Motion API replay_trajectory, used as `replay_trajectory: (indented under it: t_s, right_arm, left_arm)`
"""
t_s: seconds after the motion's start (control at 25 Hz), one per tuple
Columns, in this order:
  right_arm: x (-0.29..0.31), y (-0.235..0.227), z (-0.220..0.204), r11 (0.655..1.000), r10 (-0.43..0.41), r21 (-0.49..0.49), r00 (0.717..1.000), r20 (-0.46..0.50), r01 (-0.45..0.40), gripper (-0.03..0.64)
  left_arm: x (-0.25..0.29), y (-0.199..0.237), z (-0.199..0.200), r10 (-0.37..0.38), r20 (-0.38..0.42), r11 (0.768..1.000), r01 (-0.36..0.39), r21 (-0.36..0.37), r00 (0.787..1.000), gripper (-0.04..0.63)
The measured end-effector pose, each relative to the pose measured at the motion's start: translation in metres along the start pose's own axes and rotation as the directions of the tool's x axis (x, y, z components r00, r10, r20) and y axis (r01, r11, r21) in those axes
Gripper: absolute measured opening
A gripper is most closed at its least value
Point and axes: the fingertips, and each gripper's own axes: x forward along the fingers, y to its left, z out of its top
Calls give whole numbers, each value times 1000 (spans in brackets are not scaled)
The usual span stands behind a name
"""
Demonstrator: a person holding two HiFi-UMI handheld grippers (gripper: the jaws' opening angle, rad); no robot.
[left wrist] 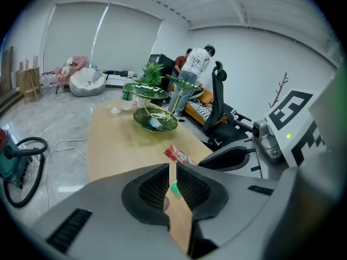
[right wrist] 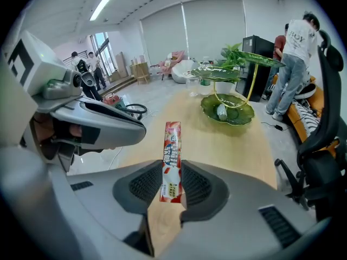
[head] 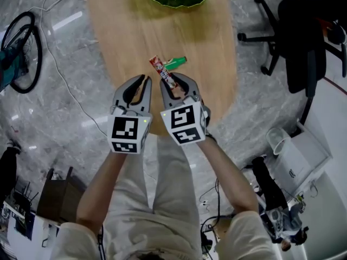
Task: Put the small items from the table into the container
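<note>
My right gripper's (right wrist: 172, 172) fingers pinch the red snack packet (right wrist: 172, 156) over the near end of the table (head: 124, 37). My left gripper's (left wrist: 172, 172) fingers sit almost pressed together, empty. A green sachet (head: 175, 63) lies just beyond.

The person wears a pale beige short-sleeved top (head: 246, 233) and matching pale beige trousers (head: 174, 191). The left gripper (head: 144, 81) and the right gripper (head: 172, 84) are both smooth, light-grey moulded shells, rounded and tapering toward the tips, whose jaws are lined with black cross-hatched pads (left wrist: 152, 187). Each carries a white cube printed with black square markers (head: 129, 133) and a small green light (head: 146, 122) near one top corner.
</note>
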Motion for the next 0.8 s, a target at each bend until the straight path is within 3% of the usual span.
replay_trajectory:
  t_s: [0.8]
  right_arm:
    - [37,-38,56,993,-71,98,995,72,64,109]
  left_arm:
    - [35,34,32,0,18,1000,0,-1,1000,48]
